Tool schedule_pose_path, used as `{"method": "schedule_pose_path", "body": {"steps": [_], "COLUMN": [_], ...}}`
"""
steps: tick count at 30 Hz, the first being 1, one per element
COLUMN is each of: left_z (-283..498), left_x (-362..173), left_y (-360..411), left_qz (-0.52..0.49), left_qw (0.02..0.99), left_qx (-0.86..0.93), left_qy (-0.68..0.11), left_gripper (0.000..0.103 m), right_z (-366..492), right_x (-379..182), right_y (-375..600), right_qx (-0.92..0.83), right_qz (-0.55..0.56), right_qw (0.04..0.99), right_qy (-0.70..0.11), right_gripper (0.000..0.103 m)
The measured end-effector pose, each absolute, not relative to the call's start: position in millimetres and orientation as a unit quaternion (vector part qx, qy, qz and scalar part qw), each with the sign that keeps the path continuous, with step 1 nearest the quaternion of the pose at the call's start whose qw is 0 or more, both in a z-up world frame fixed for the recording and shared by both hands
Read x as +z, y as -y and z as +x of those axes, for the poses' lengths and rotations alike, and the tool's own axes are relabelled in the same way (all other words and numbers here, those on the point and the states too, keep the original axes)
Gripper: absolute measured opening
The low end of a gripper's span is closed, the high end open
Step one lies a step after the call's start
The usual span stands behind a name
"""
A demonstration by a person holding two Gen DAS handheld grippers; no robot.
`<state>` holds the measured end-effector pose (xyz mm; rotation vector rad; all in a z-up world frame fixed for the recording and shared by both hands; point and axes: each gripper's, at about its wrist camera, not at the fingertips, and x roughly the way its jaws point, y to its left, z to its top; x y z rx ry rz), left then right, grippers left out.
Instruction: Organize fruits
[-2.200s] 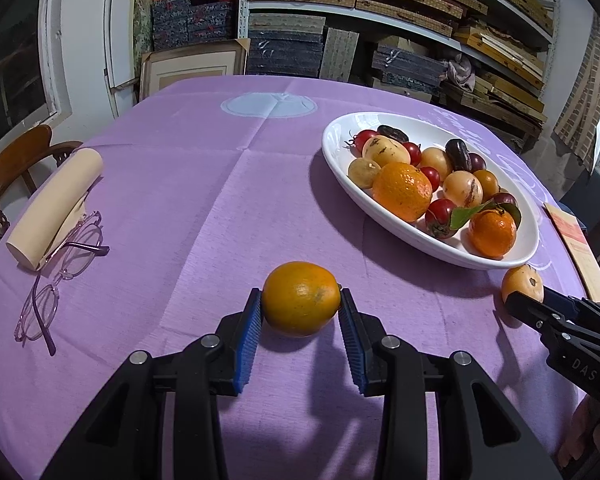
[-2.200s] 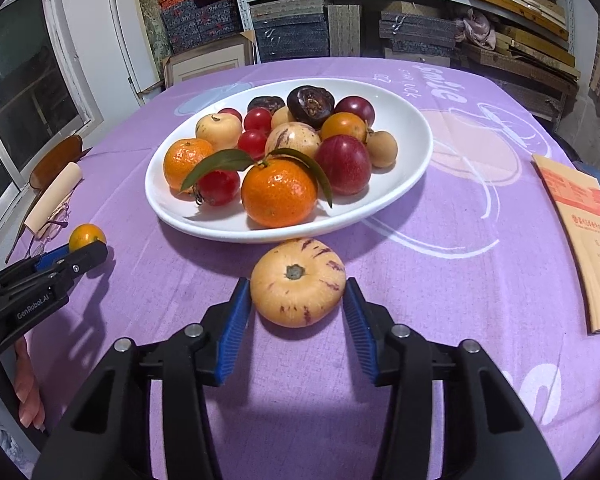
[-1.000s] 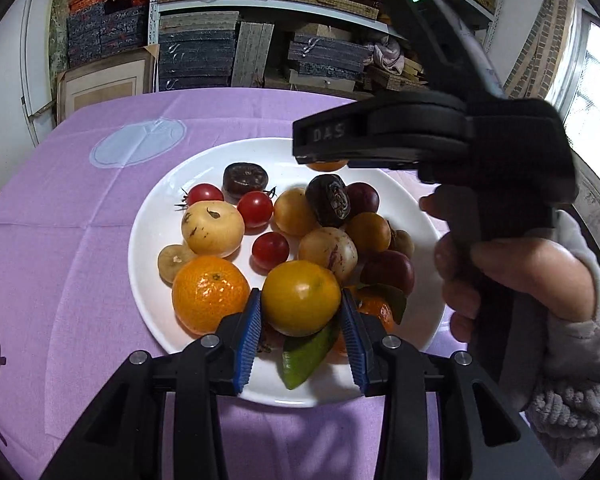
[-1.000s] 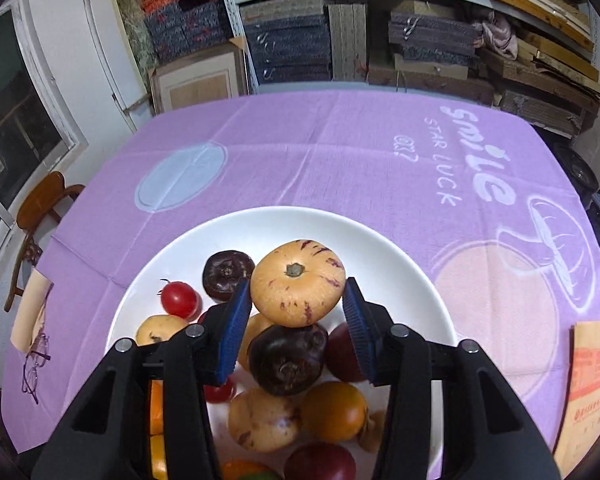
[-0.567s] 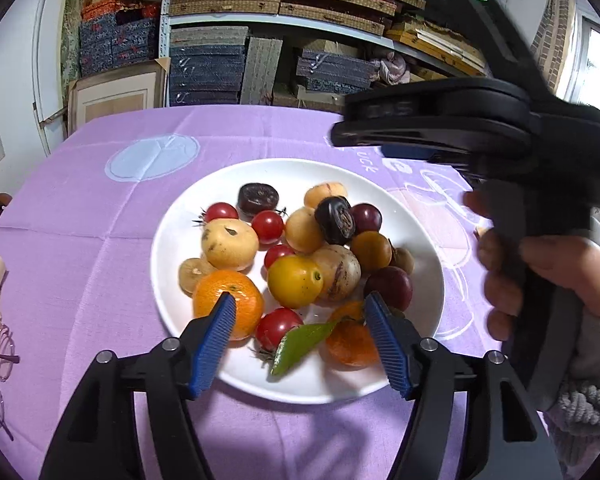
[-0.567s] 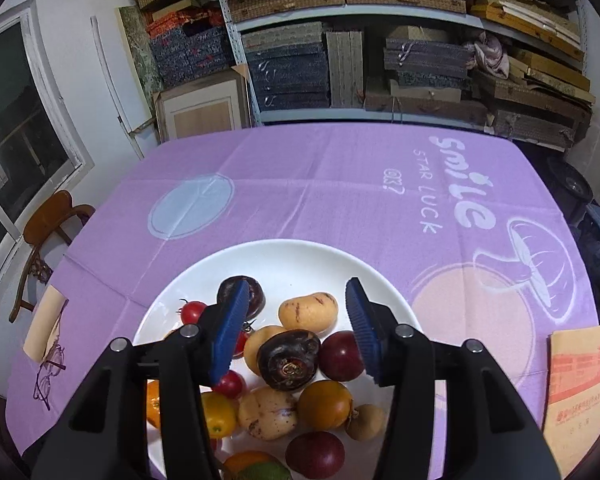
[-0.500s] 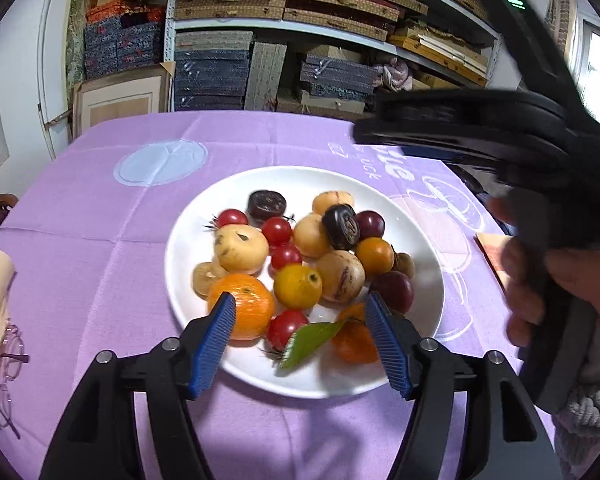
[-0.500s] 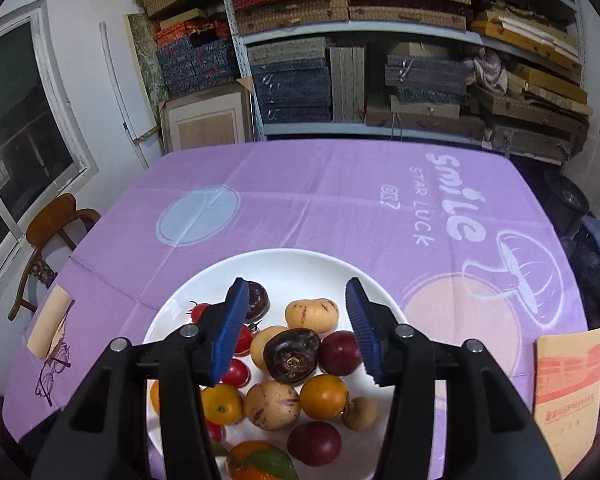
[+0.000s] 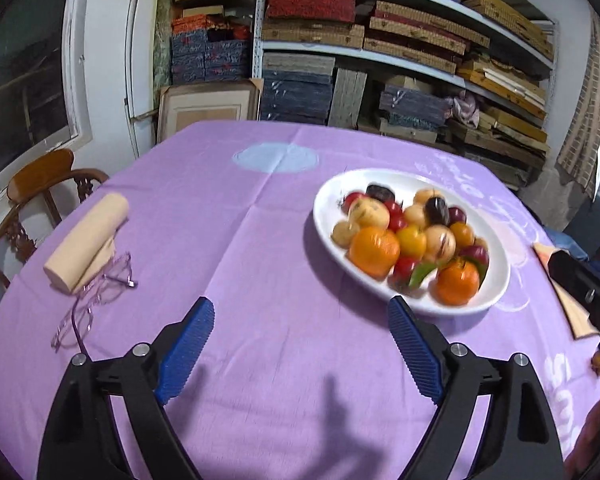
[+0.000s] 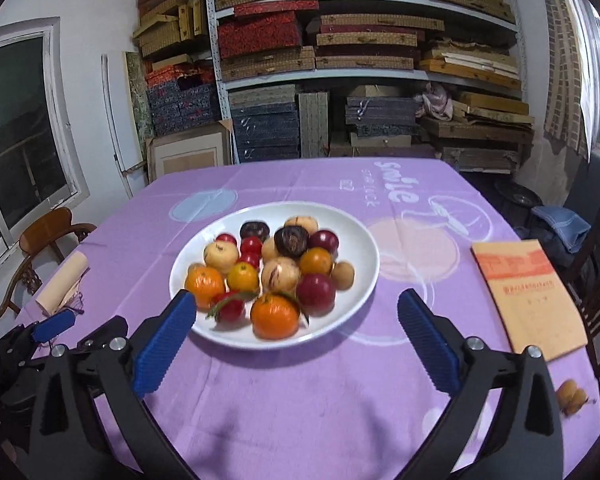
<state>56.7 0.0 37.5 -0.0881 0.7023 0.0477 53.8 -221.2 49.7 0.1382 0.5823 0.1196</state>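
Two grippers hang over a purple tablecloth [image 10: 300, 400], both with jaws spread wide and nothing between the blue pads; each pair has just been opening. The left gripper [image 9: 300, 344] sits short of the white plate [image 9: 496, 280], which lies ahead and to its right, its right pad close to the plate's near rim in the left wrist view. The right gripper [image 10: 296, 344] faces the white plate [image 10: 364, 240] almost head-on, the near rim showing between its two pads.

All the fruit that is gathered lies heaped on the plate: a large orange [image 9: 374, 251] at the near left, a yellow fruit [image 9: 411, 241] just behind it, a pale striped fruit [image 10: 280, 276] near the middle, a second orange with a green leaf [image 10: 275, 317] at the near edge, red tomatoes and dark plums around them. Motion blur softens the pile in both views.

Left of the plate, well apart, a cream roll [image 9: 86, 244] lies with a pair of glasses [image 9: 96, 296] just beside it. Right of the plate lies an orange booklet [image 10: 528, 296]. Nearer than the booklet, at the cloth's edge, sits a small brownish fruit [image 10: 571, 396], off the plate. Behind the plate, past the table, shelves [image 10: 360, 72] hold stacked boxes.
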Motion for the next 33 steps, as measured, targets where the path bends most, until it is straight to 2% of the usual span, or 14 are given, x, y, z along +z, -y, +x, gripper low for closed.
{"method": "schedule_pose_path", "body": {"steps": [9, 14, 19, 25, 33], "left_z": [46.2, 51.6, 58.0, 53.2, 56.6], "left_x": [22.1, 16.5, 12.7, 17.1, 13.8], "left_y": [8.1, 13.1, 7.4, 10.5, 10.7], "left_qz": [-0.03, -0.011, -0.037, -0.018, -0.017], "left_qw": [0.941, 0.94, 0.933, 0.941, 0.936], "left_qx": [-0.011, -0.012, -0.022, -0.01, -0.018], "left_qy": [-0.338, -0.34, -0.358, -0.337, -0.351], "left_gripper": [0.089, 0.095, 0.099, 0.099, 0.099], "right_z": [49.5, 55.8, 55.8, 54.3, 53.3], "right_x": [15.8, 9.2, 9.1, 9.9, 10.4], "right_y": [207.8, 209.5, 212.1, 211.8, 213.8], "right_qx": [0.052, 0.047, 0.046, 0.046, 0.05], "right_qz": [0.044, 0.041, 0.044, 0.041, 0.047], "right_qw": [0.952, 0.948, 0.948, 0.949, 0.948], "right_qy": [-0.3, -0.314, -0.312, -0.31, -0.31], "right_gripper": [0.099, 0.099, 0.099, 0.099, 0.099]}}
